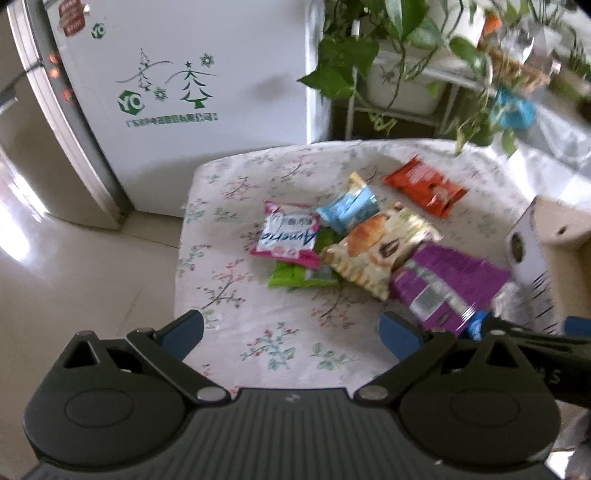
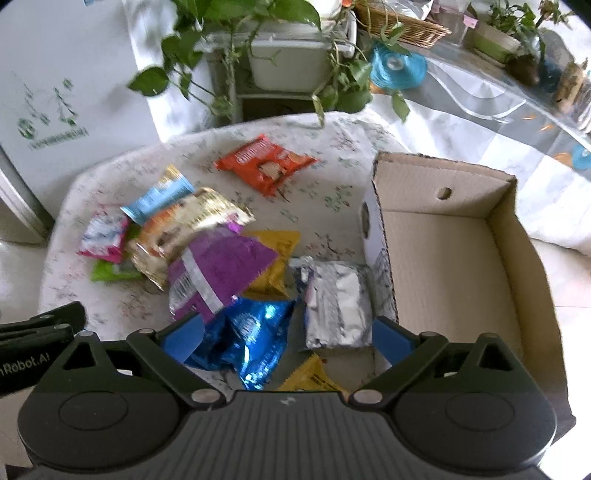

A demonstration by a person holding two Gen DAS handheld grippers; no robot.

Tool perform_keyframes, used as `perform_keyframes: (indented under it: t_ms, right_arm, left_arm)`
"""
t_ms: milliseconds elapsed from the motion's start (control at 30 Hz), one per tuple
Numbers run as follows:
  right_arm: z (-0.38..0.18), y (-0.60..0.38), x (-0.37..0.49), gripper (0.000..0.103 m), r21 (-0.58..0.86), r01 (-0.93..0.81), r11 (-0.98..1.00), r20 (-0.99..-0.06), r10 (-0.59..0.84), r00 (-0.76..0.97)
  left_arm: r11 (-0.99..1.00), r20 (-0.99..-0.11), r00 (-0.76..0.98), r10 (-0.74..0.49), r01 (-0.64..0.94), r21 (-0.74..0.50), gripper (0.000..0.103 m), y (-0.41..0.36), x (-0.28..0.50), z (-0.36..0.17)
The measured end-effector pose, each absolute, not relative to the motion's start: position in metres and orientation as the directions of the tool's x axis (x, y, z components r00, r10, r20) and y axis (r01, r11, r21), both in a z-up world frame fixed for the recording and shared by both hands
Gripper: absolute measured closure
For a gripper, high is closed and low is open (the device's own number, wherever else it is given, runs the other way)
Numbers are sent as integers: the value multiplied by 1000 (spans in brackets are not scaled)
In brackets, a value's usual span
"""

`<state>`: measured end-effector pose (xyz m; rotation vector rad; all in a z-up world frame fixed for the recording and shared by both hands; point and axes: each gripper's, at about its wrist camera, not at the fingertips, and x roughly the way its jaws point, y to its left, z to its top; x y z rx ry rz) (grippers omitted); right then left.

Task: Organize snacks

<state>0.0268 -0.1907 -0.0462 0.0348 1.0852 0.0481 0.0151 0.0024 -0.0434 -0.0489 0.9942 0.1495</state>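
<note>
Both the left gripper [image 1: 291,332] and right gripper [image 2: 288,334] hover spread and empty over light, crinkly, slippery snack packets [image 2: 218,273], likely best pinched by a sealed edge.

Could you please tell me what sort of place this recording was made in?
Most likely a home living or dining area: a white fridge with green tree decals, trailing green houseplants on a stand, and a table under a floral cloth.

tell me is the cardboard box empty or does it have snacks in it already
Empty, as far as it shows. The right wrist view shows the cardboard box with bare floor and walls; its near corner is hidden behind the gripper.
</note>
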Motion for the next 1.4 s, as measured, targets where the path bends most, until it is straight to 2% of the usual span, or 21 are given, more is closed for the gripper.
perform_keyframes:
  t_ms: [133,267,433,800,1000,1167,1333,1400]
  right_arm:
    - [-32,-204,26,2,182,-105,978,-845,210,491]
    - [-25,-209,27,2,193,-182,964,-817,260,514]
    - [-29,-212,38,2,241,-230,943,-795,328,510]
    - [-54,-177,62,7,145,-395,907,-796,344,498]
    - [-72,-162,71,12,103,-431,897,-821,321,472]
    - [-83,-155,73,24,84,-449,889,-840,306,448]
    - [-89,-154,67,45,115,-466,877,-857,325,399]
    - [-87,-156,64,49,147,-473,869,-856,351,379]
  left_arm:
    - [988,-815,567,119,-145,43,2,16,20,-32]
    - [987,-816,565,123,-159,39,2,36,32,-29]
    - [981,-831,550,82,-192,-30,2,57,49,-31]
    - [983,-844,536,-35,-133,-125,2,41,88,-49]
    - [987,-853,519,-59,-98,-128,2,28,107,-60]
    - [987,-868,489,-88,-76,-143,2,21,119,-75]
    - [985,-877,469,-106,-71,-157,3,16,124,-88]
    - [985,-874,472,-117,-60,-165,4,14,126,-90]
